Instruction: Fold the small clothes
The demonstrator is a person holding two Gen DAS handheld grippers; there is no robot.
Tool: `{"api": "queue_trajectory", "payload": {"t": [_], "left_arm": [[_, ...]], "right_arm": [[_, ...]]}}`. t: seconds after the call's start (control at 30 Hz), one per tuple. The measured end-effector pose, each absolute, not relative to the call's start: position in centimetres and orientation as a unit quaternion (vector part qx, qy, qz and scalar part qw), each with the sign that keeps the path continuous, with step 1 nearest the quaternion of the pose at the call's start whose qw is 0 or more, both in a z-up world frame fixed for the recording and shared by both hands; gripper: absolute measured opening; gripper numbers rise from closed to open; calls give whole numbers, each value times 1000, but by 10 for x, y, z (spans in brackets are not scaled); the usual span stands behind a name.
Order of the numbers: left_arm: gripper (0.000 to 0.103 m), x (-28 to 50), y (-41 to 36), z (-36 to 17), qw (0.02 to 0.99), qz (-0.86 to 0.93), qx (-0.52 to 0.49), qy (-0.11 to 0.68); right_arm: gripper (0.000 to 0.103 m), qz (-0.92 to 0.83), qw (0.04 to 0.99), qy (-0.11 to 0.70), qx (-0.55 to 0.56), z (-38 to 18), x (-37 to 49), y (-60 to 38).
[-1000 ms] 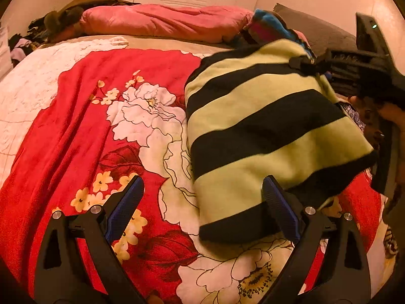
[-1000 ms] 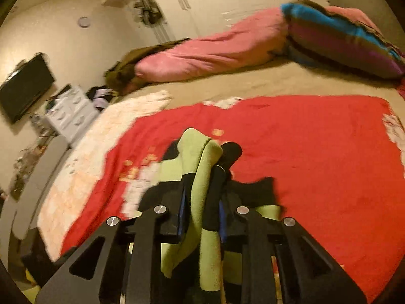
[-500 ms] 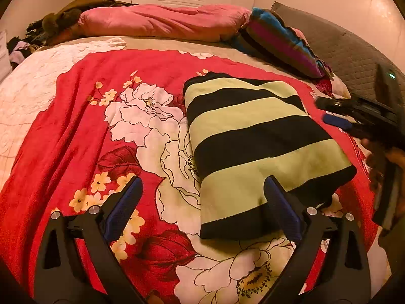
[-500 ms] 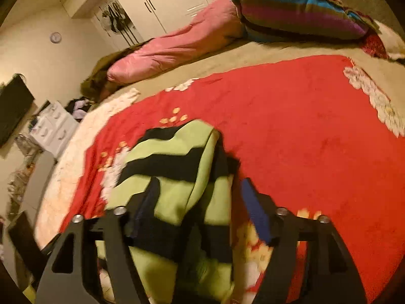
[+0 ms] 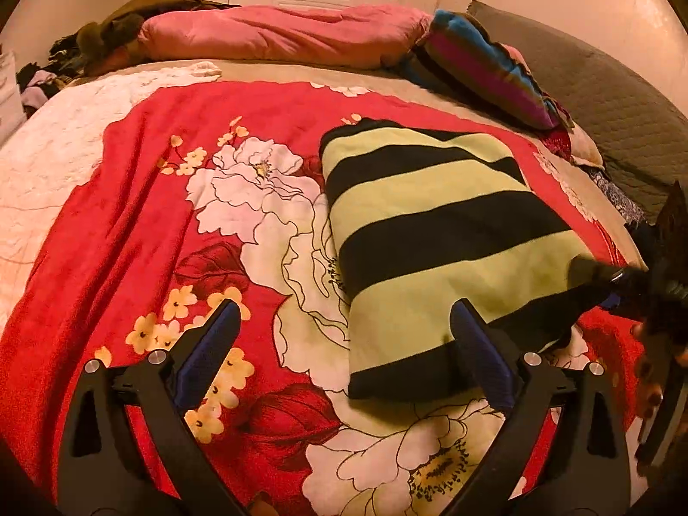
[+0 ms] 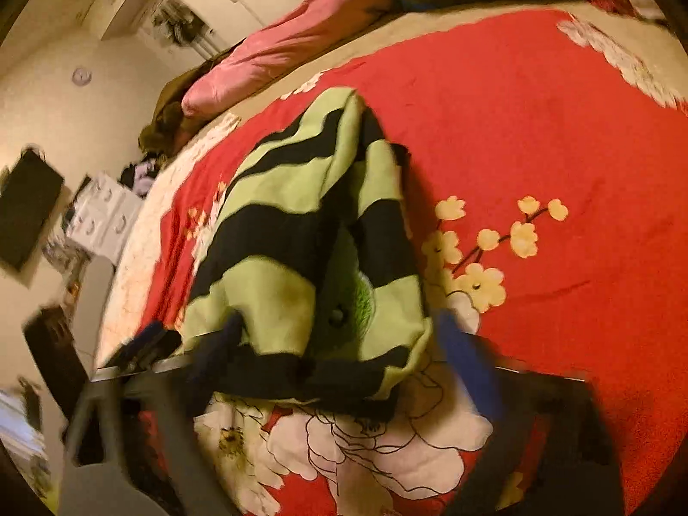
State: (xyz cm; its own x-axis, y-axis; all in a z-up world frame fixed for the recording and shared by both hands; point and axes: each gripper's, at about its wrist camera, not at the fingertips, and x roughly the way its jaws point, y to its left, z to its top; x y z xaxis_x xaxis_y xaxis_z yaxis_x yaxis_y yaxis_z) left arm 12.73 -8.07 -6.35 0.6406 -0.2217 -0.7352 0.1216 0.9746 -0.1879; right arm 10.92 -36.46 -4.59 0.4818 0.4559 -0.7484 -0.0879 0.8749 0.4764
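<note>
A small garment with light green and black stripes (image 5: 434, 232) lies folded on the red floral blanket (image 5: 129, 223). My left gripper (image 5: 344, 344) is open and empty just in front of its near edge, with the right finger over the garment's near corner. My right gripper (image 6: 339, 344) is open and empty, its fingers spread on either side of the garment's (image 6: 301, 232) near end; this view is blurred by motion. The right gripper also shows at the right edge of the left wrist view (image 5: 636, 284), beside the garment's right corner.
A pink duvet (image 5: 279, 34) and a striped multicolour pillow (image 5: 486, 69) lie along the far side of the bed. A grey headboard (image 5: 602, 99) is at the right. White drawers (image 6: 103, 215) and a dark screen (image 6: 26, 210) stand beyond the bed's left side.
My right gripper opened and let go of the striped garment, which now lies flat and folded on the blanket. The right gripper drew back and down to the garment's near right corner. The left gripper stayed.
</note>
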Motion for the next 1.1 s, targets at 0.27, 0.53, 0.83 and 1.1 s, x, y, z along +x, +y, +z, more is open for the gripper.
{"api": "queue_trajectory", "payload": {"t": [0.27,0.53,0.83,1.1], "left_arm": [[92,124,-71,-52,913,-84,-72,392],[92,125,-77,-53,910,-88,-65,399],[92,123,-84,-52,909,-97,-59,402],[93,122,-88,-44,908,-94,-60,404]], "right_arm": [[21,220,812,461,282,-35,95,-354],[31,164,825,483,243,-59,90,-368],[51,142,858,472,145,-44,83,-351],[82,142,881,431,136,-17,74,-366]]}}
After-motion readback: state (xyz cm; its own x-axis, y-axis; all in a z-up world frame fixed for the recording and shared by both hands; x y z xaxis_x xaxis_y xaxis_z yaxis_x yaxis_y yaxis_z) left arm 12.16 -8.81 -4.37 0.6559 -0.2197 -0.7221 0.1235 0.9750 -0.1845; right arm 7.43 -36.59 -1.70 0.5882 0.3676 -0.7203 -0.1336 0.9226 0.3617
